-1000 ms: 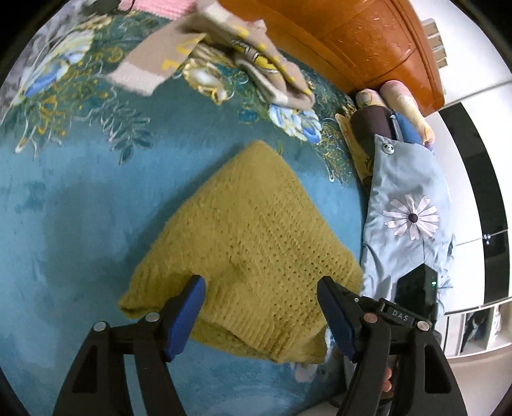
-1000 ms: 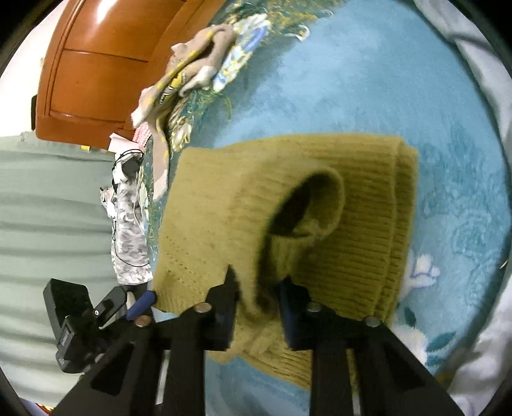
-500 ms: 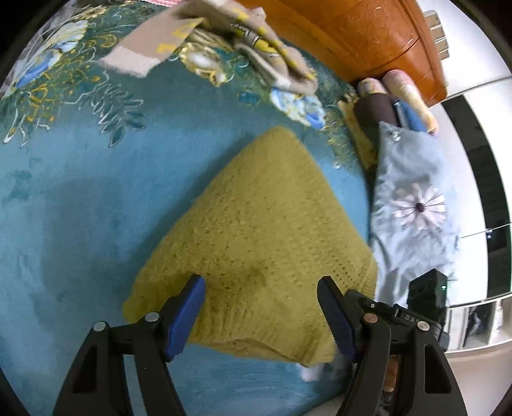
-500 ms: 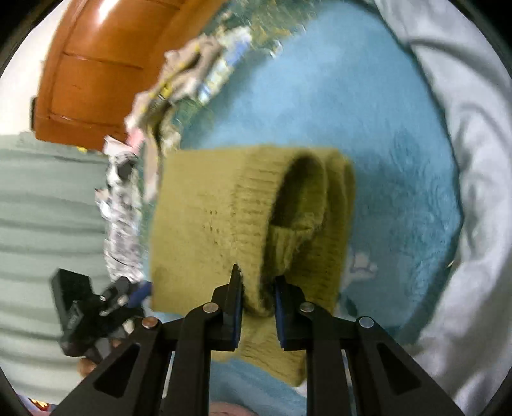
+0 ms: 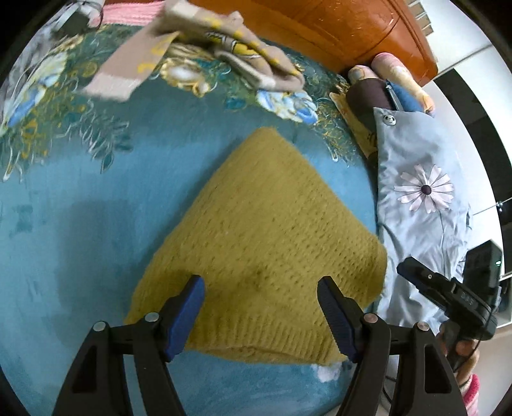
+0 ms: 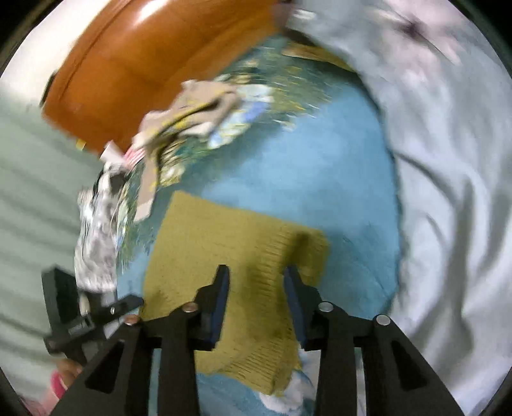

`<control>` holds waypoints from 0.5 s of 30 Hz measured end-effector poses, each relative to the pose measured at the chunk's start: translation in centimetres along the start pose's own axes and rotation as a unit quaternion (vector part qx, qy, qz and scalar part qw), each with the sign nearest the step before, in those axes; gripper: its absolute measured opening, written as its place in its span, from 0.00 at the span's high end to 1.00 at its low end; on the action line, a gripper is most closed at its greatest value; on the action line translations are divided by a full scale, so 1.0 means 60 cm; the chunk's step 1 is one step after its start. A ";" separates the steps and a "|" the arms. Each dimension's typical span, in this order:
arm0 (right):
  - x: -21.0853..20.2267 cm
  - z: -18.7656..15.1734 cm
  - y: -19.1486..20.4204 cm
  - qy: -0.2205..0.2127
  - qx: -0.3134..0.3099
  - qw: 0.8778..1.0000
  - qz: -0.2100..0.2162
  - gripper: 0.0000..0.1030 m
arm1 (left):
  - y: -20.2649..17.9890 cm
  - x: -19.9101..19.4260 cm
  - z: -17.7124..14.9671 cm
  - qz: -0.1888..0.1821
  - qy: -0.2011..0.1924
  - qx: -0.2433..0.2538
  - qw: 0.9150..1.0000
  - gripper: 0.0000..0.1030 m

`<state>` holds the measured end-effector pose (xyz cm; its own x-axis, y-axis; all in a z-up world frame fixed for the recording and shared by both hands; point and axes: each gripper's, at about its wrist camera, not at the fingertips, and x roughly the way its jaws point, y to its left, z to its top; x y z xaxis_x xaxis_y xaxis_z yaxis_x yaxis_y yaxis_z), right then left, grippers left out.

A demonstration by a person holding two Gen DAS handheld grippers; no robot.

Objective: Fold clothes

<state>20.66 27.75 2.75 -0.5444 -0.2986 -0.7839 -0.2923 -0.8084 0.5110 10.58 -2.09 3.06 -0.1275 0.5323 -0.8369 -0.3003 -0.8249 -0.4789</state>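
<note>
Right gripper [image 6: 256,302] above sweater [image 6: 236,272]: jaws just been opening, parted, nothing pinched, knit lying below the gap. Left gripper [image 5: 260,312] spread wide, empty, over sweater's ribbed hem. Sweater folded flat on blue blanket [image 5: 96,208]. Beige garment [image 5: 204,41] farther off near wooden headboard [image 5: 336,28]; grey floral quilt [image 5: 422,198] just beside sweater

Teal floral blanket [image 5: 96,198]; orange wooden headboard [image 5: 336,28]; pale blue daisy-print bedding [image 5: 422,204].
</note>
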 end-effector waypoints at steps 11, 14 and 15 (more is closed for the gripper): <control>0.113 0.020 0.016 0.044 -0.058 0.997 -0.037 0.54 | 0.003 0.059 0.005 0.008 0.029 -0.008 1.000 0.26; 0.136 0.026 -0.007 0.063 -0.026 0.996 -0.052 0.54 | 0.022 0.065 0.006 -0.013 0.029 -0.040 0.999 0.26; 0.143 0.026 -0.014 0.065 -0.017 0.997 -0.048 0.54 | 0.025 0.065 0.007 -0.017 0.031 -0.046 0.998 0.26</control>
<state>15.01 26.66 -3.85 -0.4075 -0.2815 -0.8687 -0.3091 -0.8526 0.4213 9.21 -1.15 -0.83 -0.0588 0.5499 -0.8332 -0.2155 -0.8219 -0.5273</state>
